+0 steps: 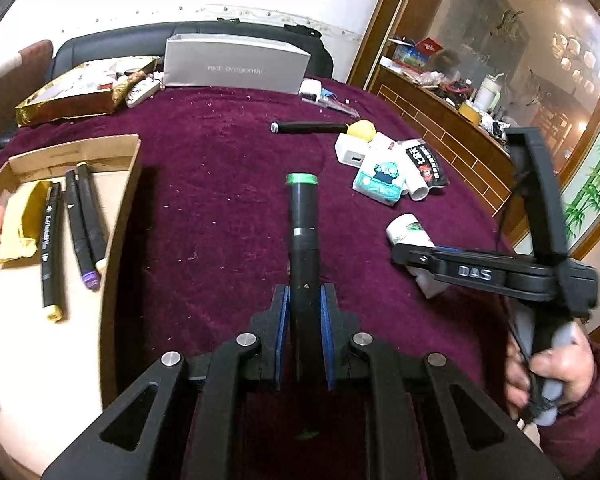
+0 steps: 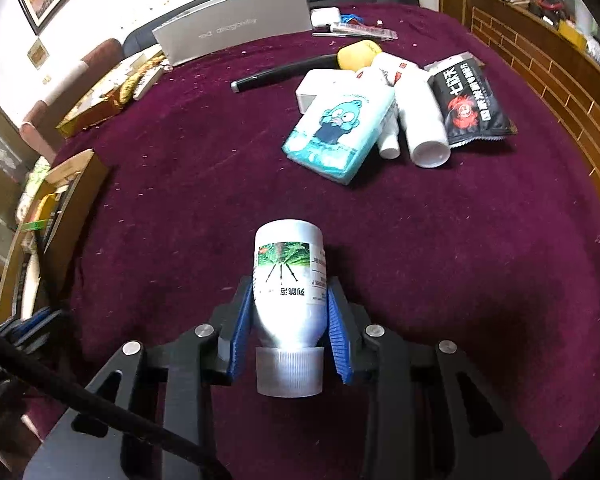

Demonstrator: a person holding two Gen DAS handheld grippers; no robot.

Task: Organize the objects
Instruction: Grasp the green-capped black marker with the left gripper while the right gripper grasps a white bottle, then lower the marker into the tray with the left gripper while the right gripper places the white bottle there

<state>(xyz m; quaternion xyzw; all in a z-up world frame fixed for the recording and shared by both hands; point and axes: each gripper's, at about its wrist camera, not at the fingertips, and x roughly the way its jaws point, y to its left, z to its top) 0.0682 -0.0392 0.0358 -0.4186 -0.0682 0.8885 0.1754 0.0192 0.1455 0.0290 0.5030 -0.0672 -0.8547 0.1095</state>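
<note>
Maroon cloth (image 1: 220, 168) covers the counter; a green-capped marker (image 1: 305, 248) is pinched in the left gripper's (image 1: 305, 308) jaws, a white bottle (image 2: 288, 280) in the right gripper's (image 2: 290, 320), beside the cardboard box (image 1: 120, 200).

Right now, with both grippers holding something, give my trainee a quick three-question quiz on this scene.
1. True or false: the left gripper grips a black green-capped marker pen.
2. Which end of the white labelled plastic bottle faces the right gripper's camera: A) ribbed cap, B) base?
3. Fill in: three black markers lie in the open ______ box on the maroon tablecloth.

Key: 1 true; 2 A; 3 cardboard.
</note>
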